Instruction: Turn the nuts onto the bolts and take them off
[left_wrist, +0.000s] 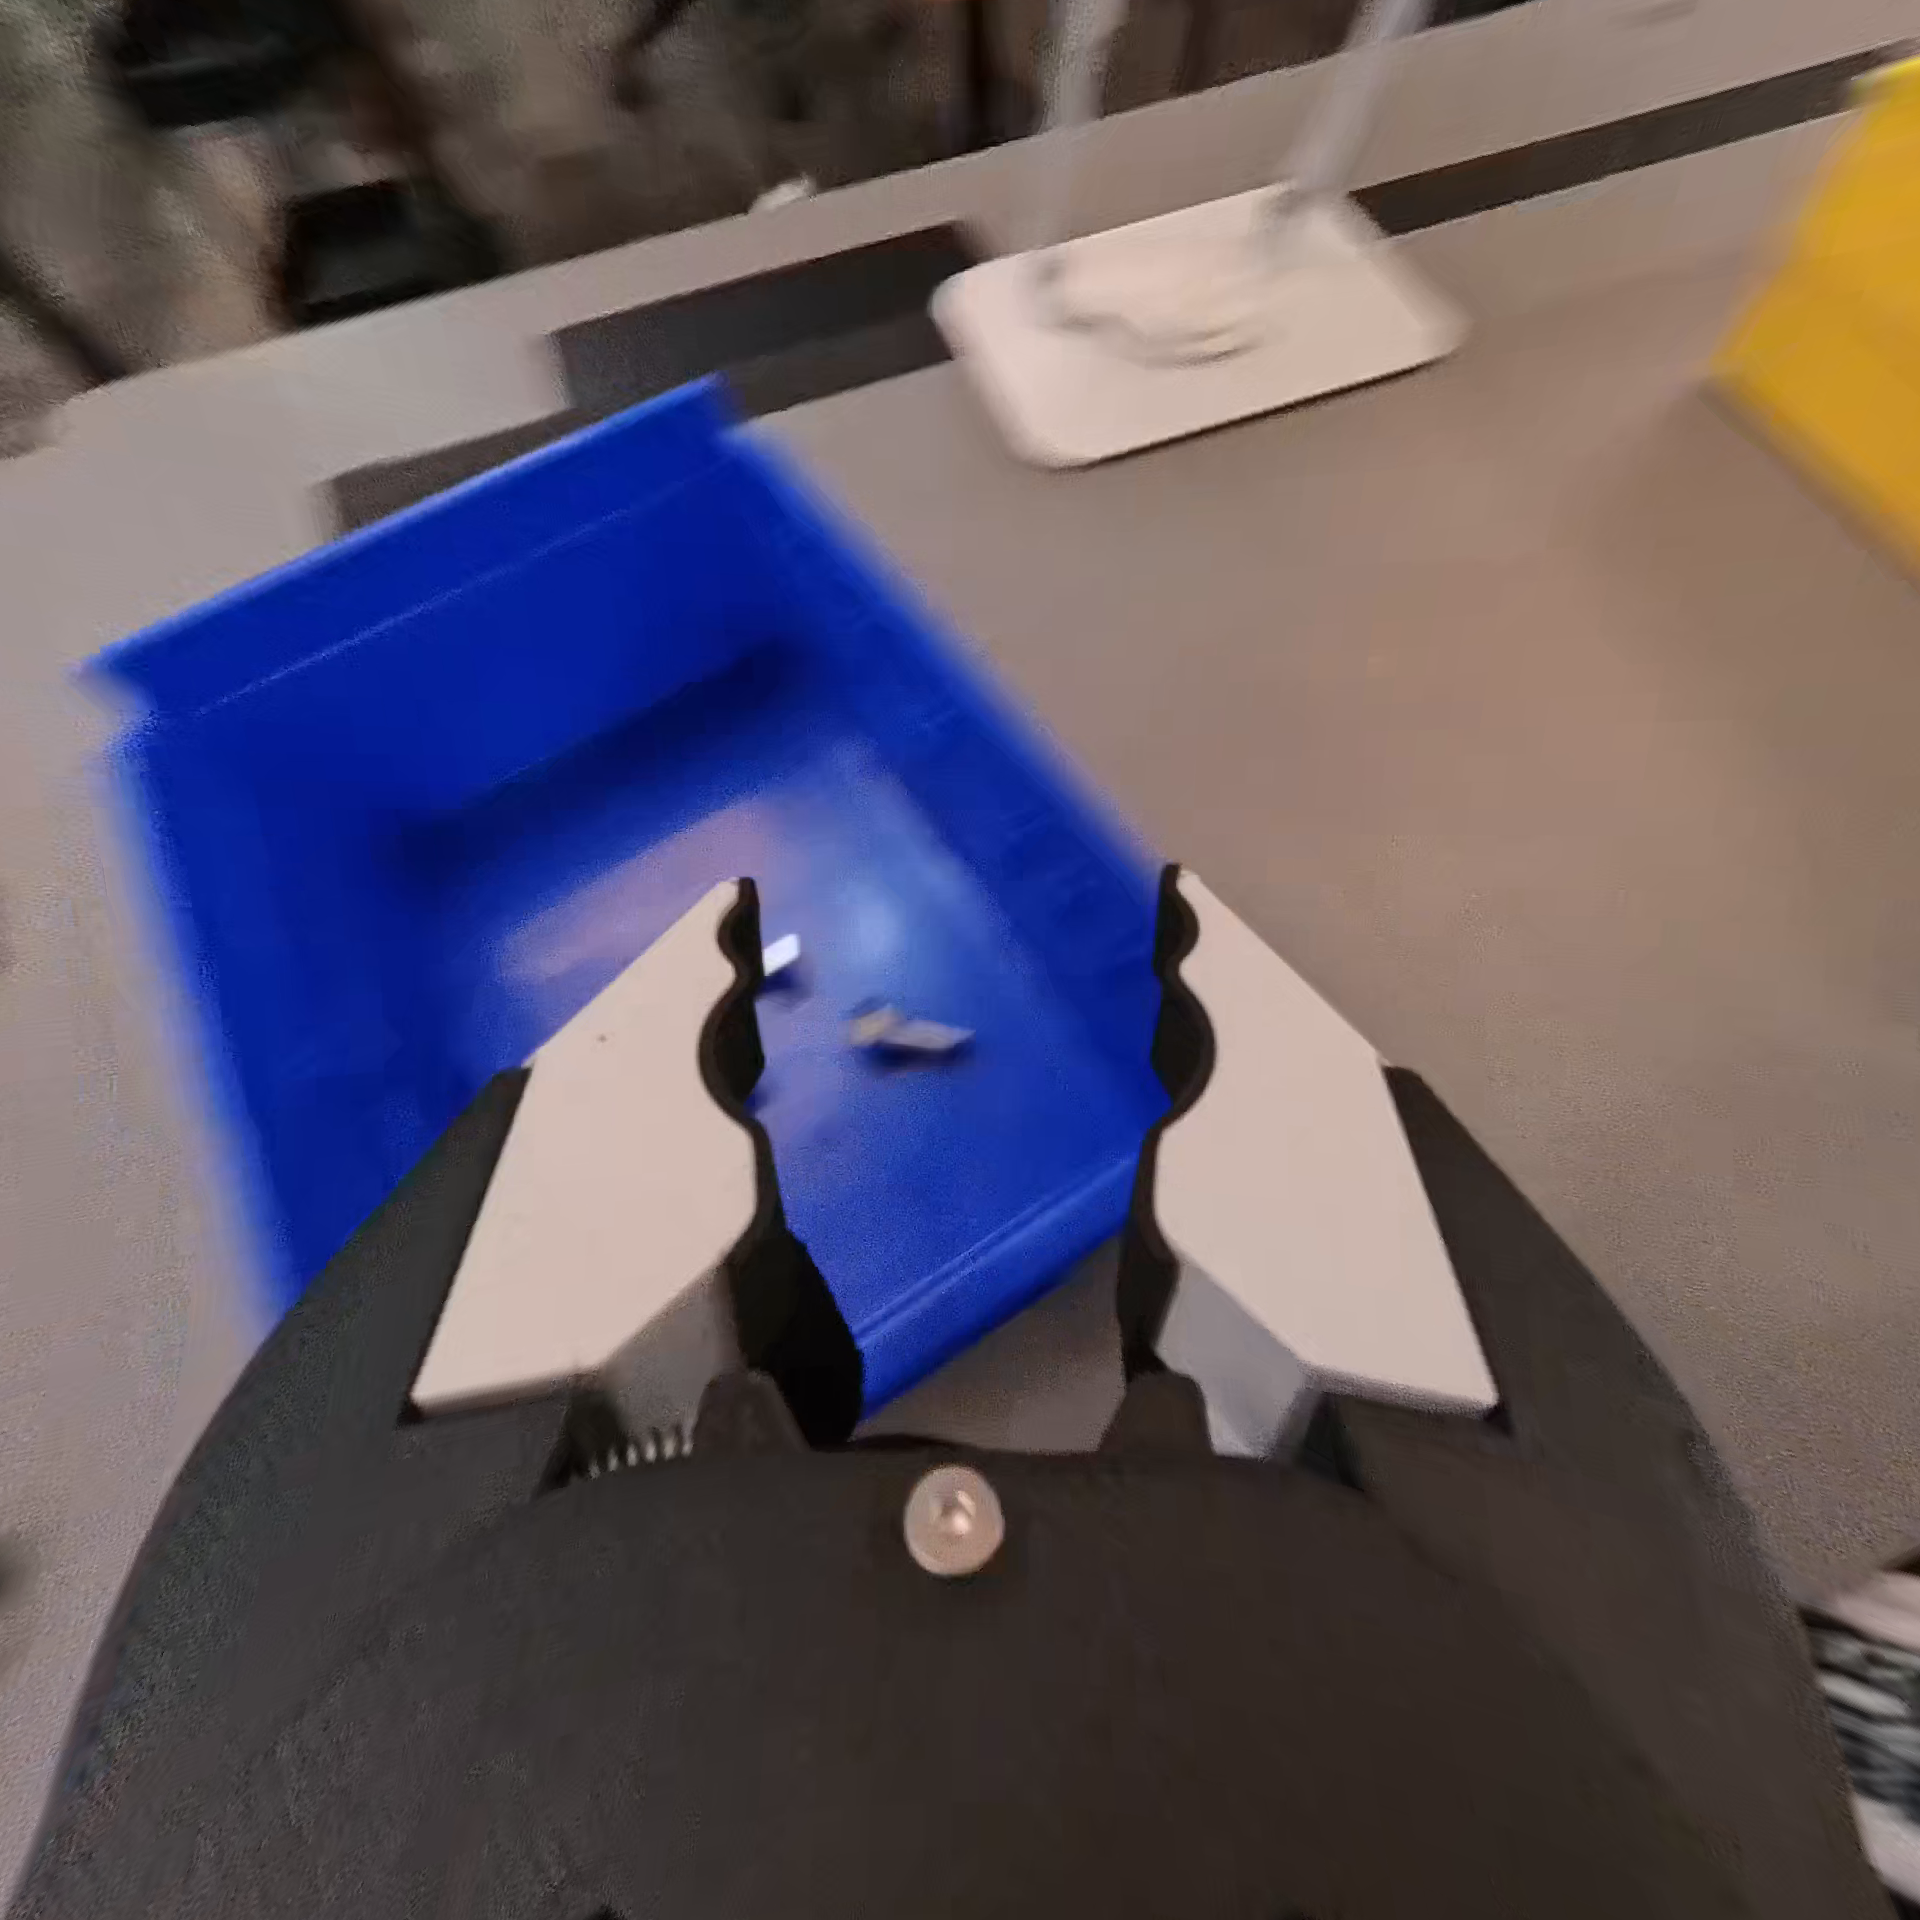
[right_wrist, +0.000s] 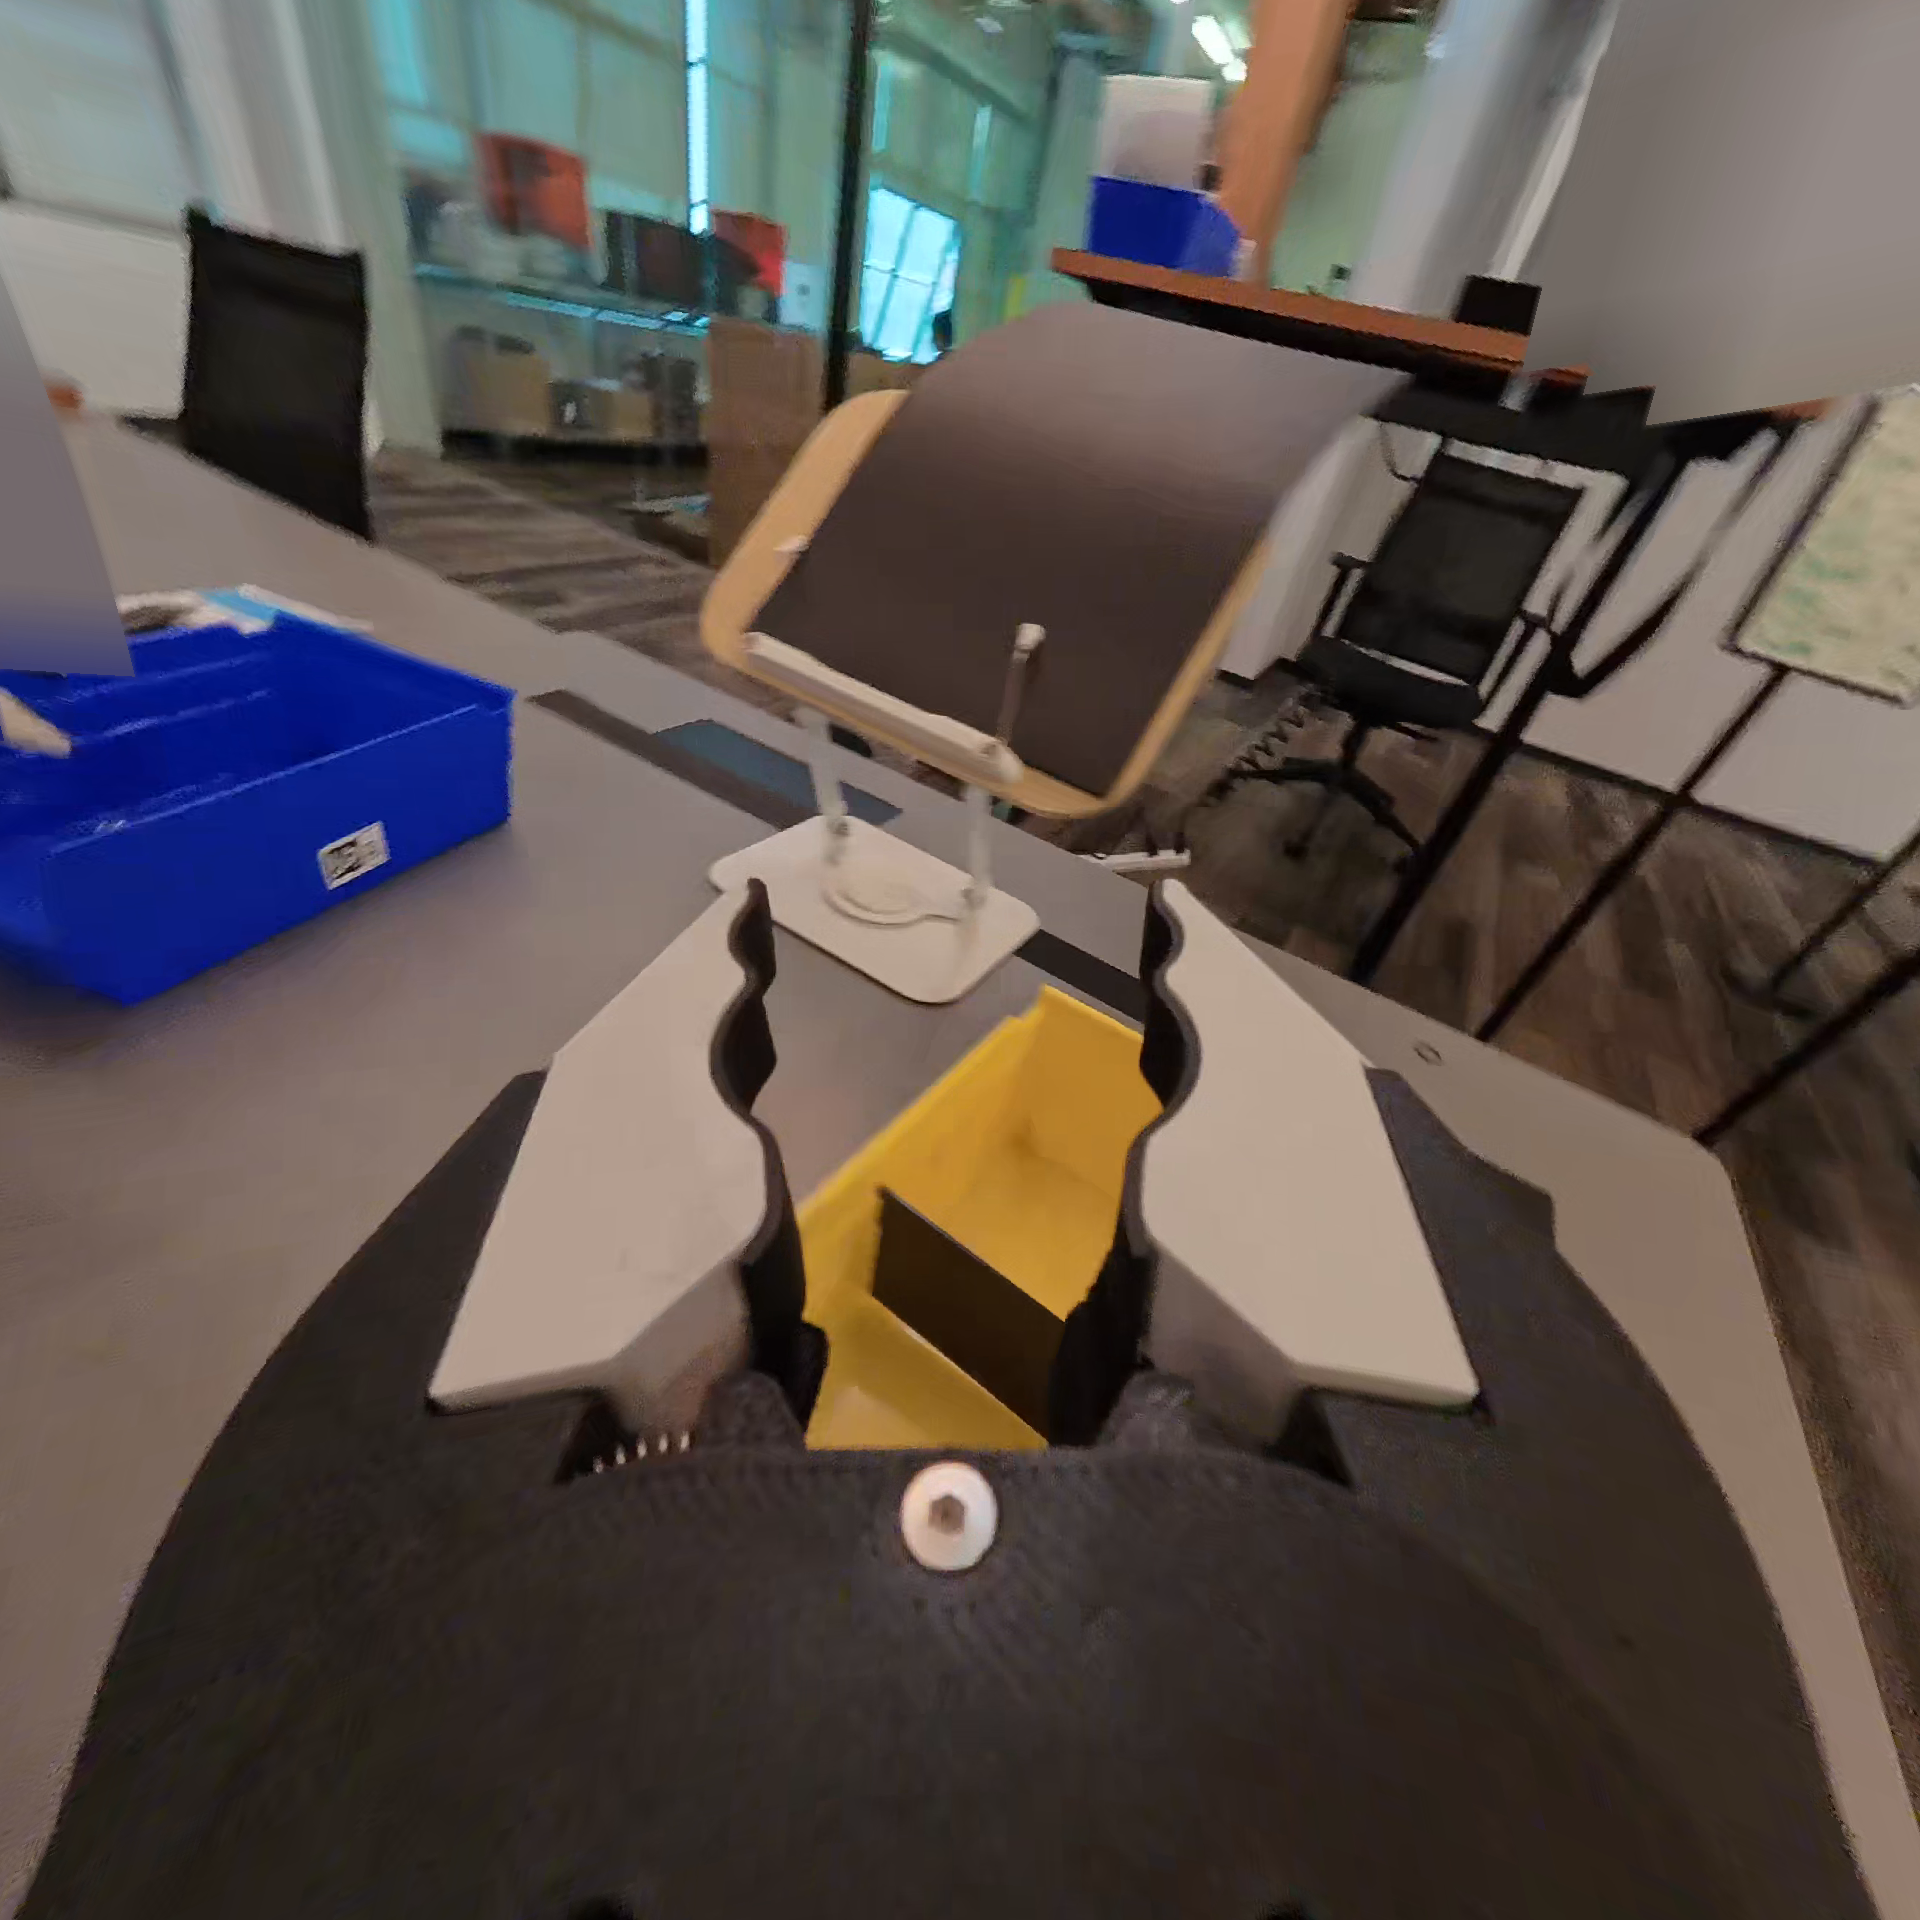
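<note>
In the left wrist view a blue bin (left_wrist: 343, 790) stands on the grey table and holds small metal pieces (left_wrist: 909, 1031), blurred, likely nuts or bolts. My left gripper (left_wrist: 956, 888) hangs open and empty above the bin's near end. In the right wrist view my right gripper (right_wrist: 951, 894) is open and empty above a yellow bin (right_wrist: 1039, 1164) with a black divider (right_wrist: 961, 1309). I see no parts in the yellow bin's visible compartments. The blue bin also shows at the left in the right wrist view (right_wrist: 260, 821).
A tablet on a white stand (right_wrist: 987, 582) sits at the table's far edge; its base shows in the left wrist view (left_wrist: 1195, 332). The yellow bin's corner (left_wrist: 1839, 332) is at the right there. Office chairs (right_wrist: 1434, 644) stand beyond the table (right_wrist: 260, 1143).
</note>
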